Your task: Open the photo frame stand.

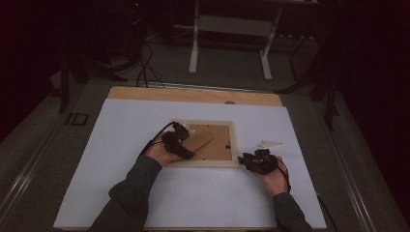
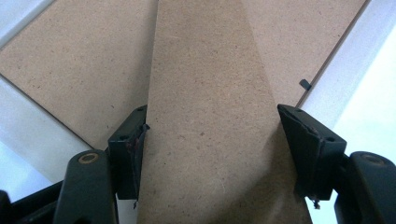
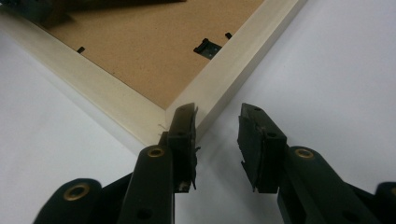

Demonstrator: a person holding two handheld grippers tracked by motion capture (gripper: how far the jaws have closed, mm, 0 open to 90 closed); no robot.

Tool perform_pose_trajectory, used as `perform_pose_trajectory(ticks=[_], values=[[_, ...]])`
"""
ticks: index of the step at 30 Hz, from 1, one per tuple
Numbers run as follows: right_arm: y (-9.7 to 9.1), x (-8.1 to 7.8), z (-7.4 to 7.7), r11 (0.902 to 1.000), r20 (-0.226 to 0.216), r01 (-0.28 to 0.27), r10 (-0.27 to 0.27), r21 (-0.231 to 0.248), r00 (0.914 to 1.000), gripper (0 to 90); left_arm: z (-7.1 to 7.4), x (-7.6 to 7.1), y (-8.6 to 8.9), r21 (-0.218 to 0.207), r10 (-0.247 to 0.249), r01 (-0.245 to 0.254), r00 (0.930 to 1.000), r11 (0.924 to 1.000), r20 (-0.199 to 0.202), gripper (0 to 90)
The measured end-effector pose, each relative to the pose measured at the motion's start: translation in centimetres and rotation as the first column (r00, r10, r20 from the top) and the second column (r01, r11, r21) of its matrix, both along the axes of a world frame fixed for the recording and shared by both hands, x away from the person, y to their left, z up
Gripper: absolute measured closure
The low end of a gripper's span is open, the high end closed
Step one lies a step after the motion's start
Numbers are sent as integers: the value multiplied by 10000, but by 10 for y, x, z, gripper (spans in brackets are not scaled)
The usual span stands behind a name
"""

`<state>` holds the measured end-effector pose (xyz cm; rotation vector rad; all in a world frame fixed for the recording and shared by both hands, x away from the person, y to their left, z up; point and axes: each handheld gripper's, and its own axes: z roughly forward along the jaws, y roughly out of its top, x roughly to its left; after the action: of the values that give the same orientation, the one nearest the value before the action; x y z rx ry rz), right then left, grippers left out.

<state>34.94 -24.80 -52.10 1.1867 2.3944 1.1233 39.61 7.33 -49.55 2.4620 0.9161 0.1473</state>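
— How were the arms placed?
— Both forearms came up from the near edge. The left gripper (image 1: 178,137) reached forward, its fingers (image 2: 128,154) spread wide.
— And the right?
— The right gripper (image 1: 252,161) sat low, pointing left, fingers (image 3: 261,144) parted with a gap between.

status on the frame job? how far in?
Done: picture frame lies face down on the white sheet. In hand: left gripper straddles the stand flap of the backing board; whether it grips, unclear. Right gripper sits open at the frame's corner. Left: backing board is still seated under its clips.
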Motion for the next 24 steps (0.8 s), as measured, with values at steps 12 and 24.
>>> perform_pose_trajectory(ticks=[12,24], values=[[2,2,1,10000,53,-2,3,-70,10000,661,3,-4,-2,41,38,-40,9986,10000,530,338],[3,10,6,10000,49,61,-62,58,10000,650,4,-8,-3,86,63,-71,9958,9999,913,339]])
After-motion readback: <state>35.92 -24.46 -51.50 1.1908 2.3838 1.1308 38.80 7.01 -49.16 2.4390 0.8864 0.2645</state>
